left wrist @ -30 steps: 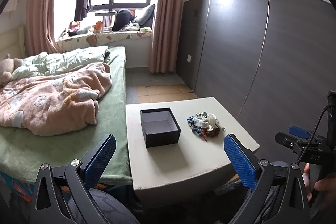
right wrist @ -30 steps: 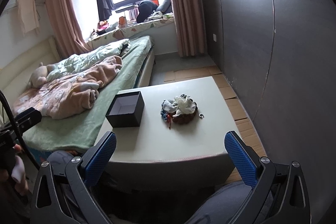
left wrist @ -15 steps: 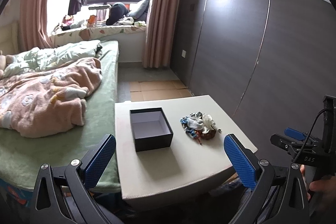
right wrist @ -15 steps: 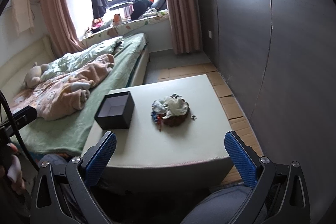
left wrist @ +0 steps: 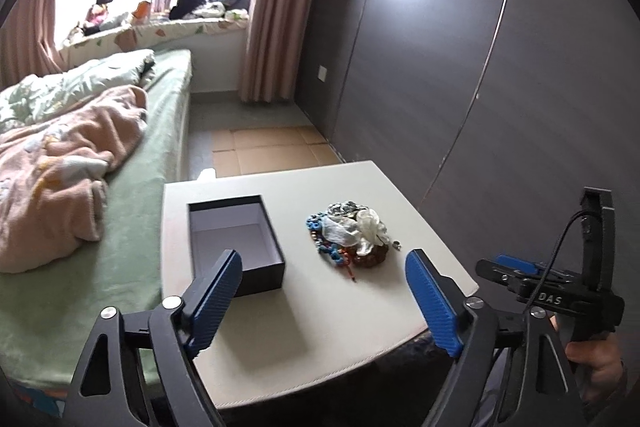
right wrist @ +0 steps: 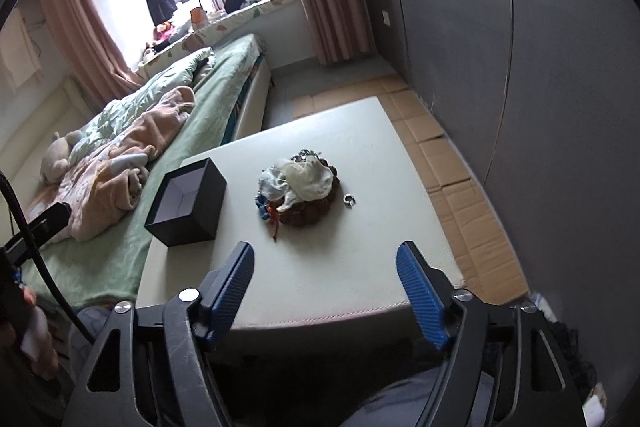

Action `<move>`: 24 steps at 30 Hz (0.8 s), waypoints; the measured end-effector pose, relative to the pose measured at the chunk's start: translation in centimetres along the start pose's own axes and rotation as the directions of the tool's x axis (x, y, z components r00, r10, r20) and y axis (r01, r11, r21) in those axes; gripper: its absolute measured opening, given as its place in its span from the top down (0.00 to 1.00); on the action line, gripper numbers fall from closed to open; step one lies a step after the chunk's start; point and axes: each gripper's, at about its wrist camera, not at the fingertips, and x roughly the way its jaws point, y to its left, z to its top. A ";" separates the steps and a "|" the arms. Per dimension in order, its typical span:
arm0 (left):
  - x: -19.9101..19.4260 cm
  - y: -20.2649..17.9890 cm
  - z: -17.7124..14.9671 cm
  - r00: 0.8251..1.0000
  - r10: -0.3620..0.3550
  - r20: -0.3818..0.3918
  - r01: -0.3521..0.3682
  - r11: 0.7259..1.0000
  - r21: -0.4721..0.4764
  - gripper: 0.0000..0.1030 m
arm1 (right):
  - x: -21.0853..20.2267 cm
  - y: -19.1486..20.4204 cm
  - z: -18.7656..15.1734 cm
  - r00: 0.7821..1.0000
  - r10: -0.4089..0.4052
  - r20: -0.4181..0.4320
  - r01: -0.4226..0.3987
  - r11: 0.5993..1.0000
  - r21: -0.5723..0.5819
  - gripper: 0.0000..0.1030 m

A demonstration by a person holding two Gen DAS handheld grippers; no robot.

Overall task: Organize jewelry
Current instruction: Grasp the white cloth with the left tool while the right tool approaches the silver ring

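Observation:
A pile of jewelry (left wrist: pixel 350 233) (right wrist: pixel 302 187), with beads, bracelets and white pouches, lies on a small white table (left wrist: pixel 304 311) (right wrist: pixel 360 263). A small silver ring (right wrist: pixel 349 201) (left wrist: pixel 396 245) lies just right of the pile. An open, empty black box (left wrist: pixel 234 239) (right wrist: pixel 188 201) stands left of the pile. My left gripper (left wrist: pixel 324 263) is open and empty over the table's near part, next to the box. My right gripper (right wrist: pixel 326 253) is open and empty, short of the pile. The right gripper also shows at the right edge of the left wrist view (left wrist: pixel 516 267).
A bed with a green sheet (left wrist: pixel 132 227) and a pink blanket (right wrist: pixel 120 163) borders the table's left side. A dark grey wall (left wrist: pixel 500 87) runs along the right. Cardboard sheets (right wrist: pixel 460 167) cover the floor beyond and right of the table.
Both grippers have moved forward toward the table; the box and the jewelry pile look larger and closer. Both grippers stay open.

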 end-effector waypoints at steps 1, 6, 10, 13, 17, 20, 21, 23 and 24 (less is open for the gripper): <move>0.6 -0.2 0.2 1.000 -0.010 -0.010 0.010 1.000 0.002 0.20 | 0.6 -0.3 0.1 1.000 0.007 -0.014 -0.007 1.000 0.010 0.38; 3.6 -1.1 1.3 0.997 -0.040 -0.063 0.041 0.999 0.019 0.20 | 3.0 -1.5 0.6 0.998 0.020 -0.062 -0.017 0.999 0.044 0.38; 6.3 -1.6 1.9 0.992 -0.065 -0.104 0.067 0.998 0.010 0.21 | 4.7 -2.0 1.2 0.994 0.032 -0.100 -0.027 0.998 0.047 0.40; 8.1 -1.8 2.2 0.987 -0.076 -0.142 0.078 0.997 0.009 0.28 | 5.8 -2.2 1.7 0.993 0.031 -0.117 -0.028 0.999 0.030 0.40; 10.7 -2.3 2.5 0.977 -0.094 -0.191 0.097 0.995 0.009 0.35 | 7.3 -2.9 2.5 0.989 0.031 -0.143 -0.028 0.999 0.020 0.43; 12.7 -2.7 2.8 0.970 -0.101 -0.222 0.106 0.994 0.010 0.37 | 8.5 -3.5 3.1 0.986 0.024 -0.168 -0.022 1.000 0.009 0.44; 13.4 -2.8 2.9 0.966 -0.105 -0.235 0.110 0.994 0.009 0.38 | 8.8 -3.5 3.2 0.984 0.018 -0.176 -0.018 1.000 0.002 0.44; 14.6 -3.1 3.0 0.961 -0.110 -0.256 0.116 0.993 0.009 0.39 | 9.7 -3.8 3.6 0.979 0.019 -0.202 -0.021 1.000 -0.010 0.47; 15.5 -3.2 3.1 0.956 -0.109 -0.271 0.116 0.993 0.009 0.39 | 10.1 -3.9 3.7 0.976 0.022 -0.215 -0.026 1.000 -0.014 0.48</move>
